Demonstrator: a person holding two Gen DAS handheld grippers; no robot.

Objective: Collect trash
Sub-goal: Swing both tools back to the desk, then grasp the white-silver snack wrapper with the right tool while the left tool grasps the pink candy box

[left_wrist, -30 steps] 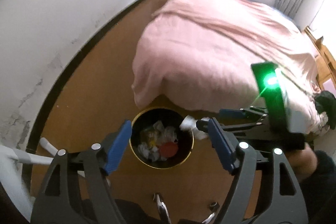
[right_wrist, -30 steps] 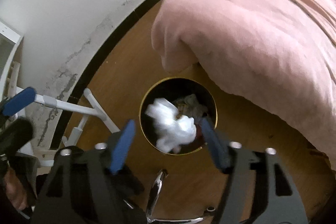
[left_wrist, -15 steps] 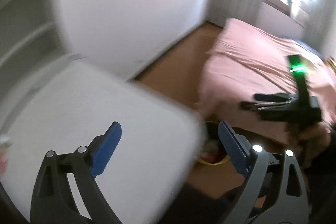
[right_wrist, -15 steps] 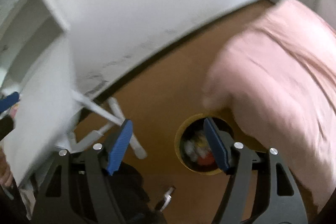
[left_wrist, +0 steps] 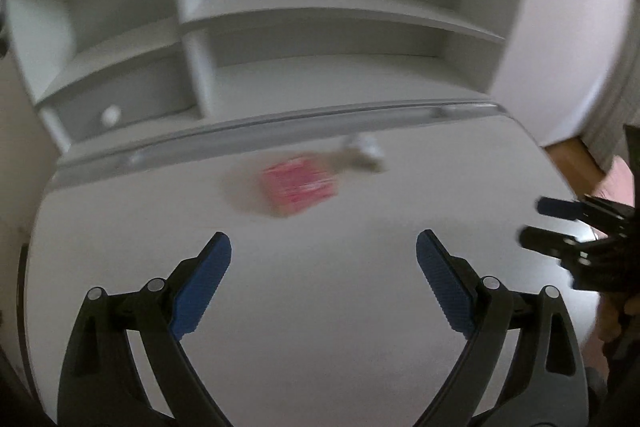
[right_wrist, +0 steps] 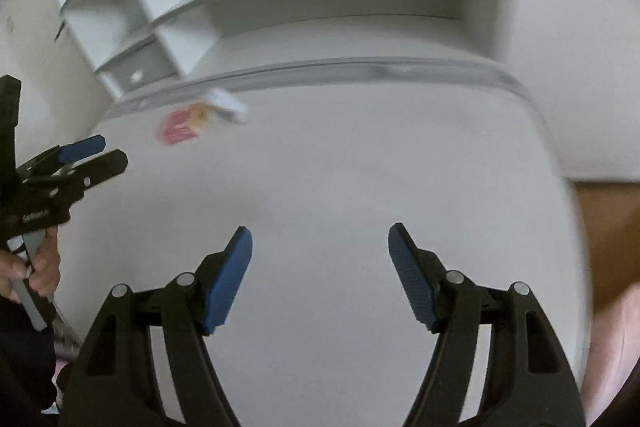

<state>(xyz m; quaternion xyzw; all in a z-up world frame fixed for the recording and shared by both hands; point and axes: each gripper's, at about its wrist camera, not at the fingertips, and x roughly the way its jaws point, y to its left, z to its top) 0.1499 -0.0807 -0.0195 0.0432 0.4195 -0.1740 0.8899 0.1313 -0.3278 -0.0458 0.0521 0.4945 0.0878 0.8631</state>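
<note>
A blurred pink-red packet lies on the white desk, with a small white and beige scrap just behind it to the right. My left gripper hovers above the desk short of the packet, open and empty. In the right wrist view the packet and the scrap sit far left near the desk's back edge. My right gripper is open over bare desk with nothing between its fingers. Each gripper shows in the other's view: the right gripper, the left gripper.
A white shelf unit with a small drawer and round knob stands behind the desk. Wooden floor and a corner of pink bedding lie past the desk's right edge. A hand grips the left tool's handle.
Both grippers swung away from the trash bin on the floor and up over the white desk. The white crumpled paper between the right fingers is gone. The left jaws stand wider.
</note>
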